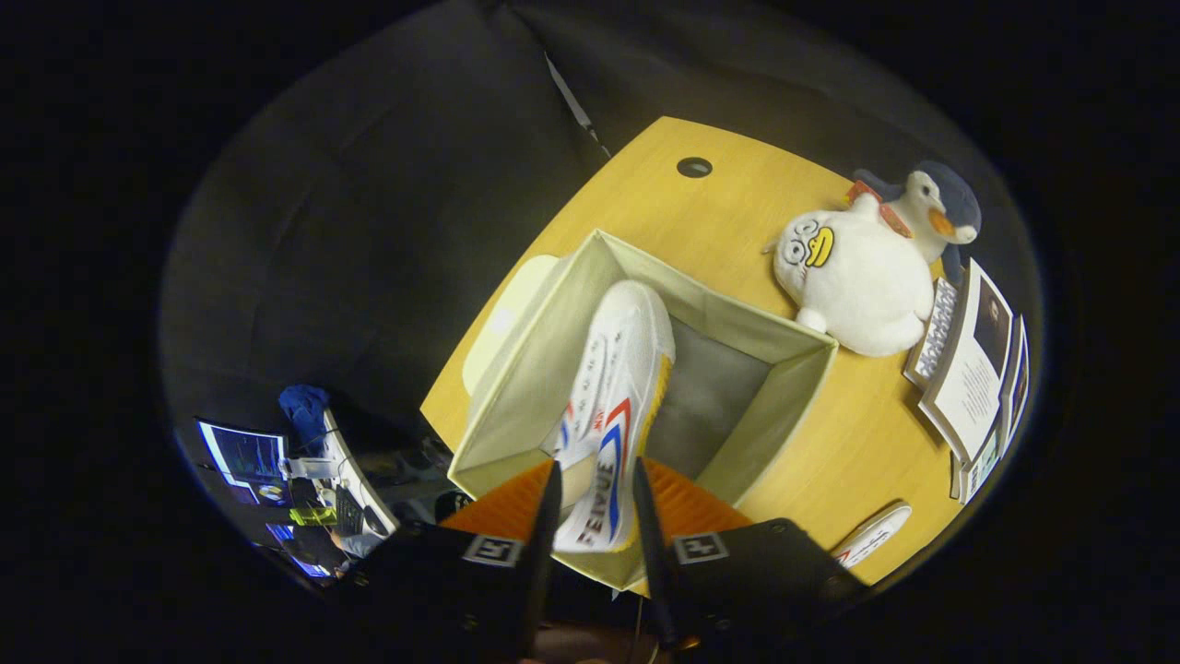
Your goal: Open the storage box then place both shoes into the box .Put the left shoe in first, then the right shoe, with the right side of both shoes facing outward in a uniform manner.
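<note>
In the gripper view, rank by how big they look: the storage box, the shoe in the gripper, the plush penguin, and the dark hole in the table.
1. storage box
2-3. shoe and plush penguin: alike; the shoe, pinched by the gripper, lies nearer the camera.
4. hole

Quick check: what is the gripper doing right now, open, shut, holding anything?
Gripper: shut on the white sneaker at its heel end, holding it over the open storage box.

Wooden table (710, 212), open storage box (784, 387), plush penguin (867, 277), booklets (968, 369), second shoe (871, 539)
</note>
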Tool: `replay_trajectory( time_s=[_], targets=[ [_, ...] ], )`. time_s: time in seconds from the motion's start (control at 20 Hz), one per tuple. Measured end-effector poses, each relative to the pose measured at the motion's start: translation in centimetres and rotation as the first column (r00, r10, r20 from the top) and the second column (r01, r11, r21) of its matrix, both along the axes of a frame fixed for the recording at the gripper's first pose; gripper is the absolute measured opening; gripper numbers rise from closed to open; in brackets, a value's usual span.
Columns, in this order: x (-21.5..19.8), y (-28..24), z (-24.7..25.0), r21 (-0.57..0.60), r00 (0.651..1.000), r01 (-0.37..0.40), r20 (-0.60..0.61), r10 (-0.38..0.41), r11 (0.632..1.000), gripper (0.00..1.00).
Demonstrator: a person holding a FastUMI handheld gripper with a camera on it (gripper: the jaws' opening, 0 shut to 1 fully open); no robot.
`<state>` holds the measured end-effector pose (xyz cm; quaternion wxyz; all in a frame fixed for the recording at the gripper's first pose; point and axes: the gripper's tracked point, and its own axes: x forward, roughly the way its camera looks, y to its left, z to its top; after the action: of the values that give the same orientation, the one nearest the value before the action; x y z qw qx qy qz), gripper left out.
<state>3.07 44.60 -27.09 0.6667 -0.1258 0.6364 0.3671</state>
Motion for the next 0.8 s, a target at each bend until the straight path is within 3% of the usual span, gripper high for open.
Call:
replay_trajectory(
  time_s=[0.1, 0.4, 0.8],
  targets=[
    [0.6, -0.7, 1.1, 0.01, 0.999, -0.012, 0.041, 0.011, 1.0, 0.93],
    [1.5, -5.1, 4.1, 0.057, 0.996, 0.056, 0.063, -0.059, 0.997, 0.95],
    [2.7, -14.7, 5.9, 0.099, 0.972, 0.216, 0.07, -0.224, 0.971, 0.95]
  ],
)
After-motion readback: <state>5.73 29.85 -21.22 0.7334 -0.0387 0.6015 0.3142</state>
